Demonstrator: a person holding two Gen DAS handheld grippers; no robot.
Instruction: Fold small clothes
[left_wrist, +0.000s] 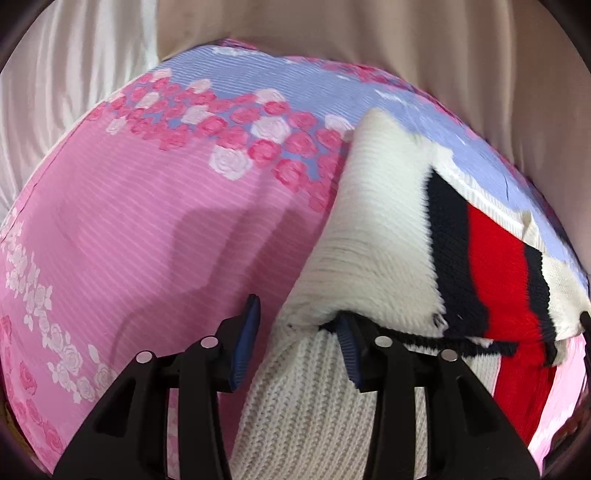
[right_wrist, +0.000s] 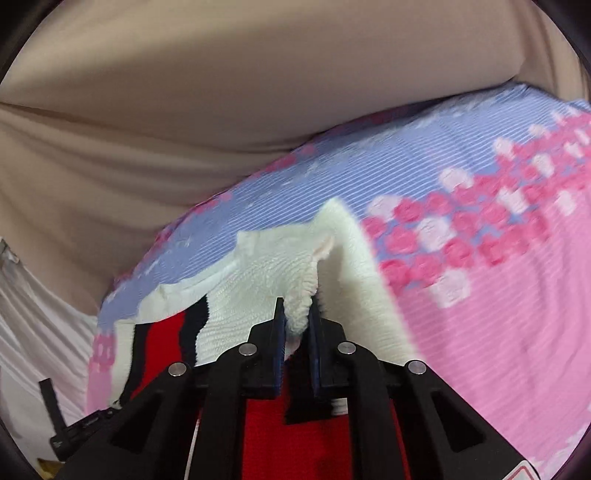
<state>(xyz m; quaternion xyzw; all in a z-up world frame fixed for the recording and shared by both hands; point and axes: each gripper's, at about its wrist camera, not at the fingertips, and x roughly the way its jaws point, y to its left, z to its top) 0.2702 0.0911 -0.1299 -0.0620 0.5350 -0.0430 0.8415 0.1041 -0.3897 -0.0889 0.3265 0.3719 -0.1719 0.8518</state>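
white knit sweater with red and black stripes on pink floral bedspread; left gripper half open around its edge, right gripper pinching a white fold at lower centre.

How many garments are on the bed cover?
1: a white sweater with red and black stripes, on the floral cover, pinched by the right gripper. More may lie out of view.

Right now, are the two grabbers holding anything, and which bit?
The right gripper pinches a bunched white fold of the knitted sweater. The left gripper stands open around the sweater's white knit; only one pad touches the fabric.
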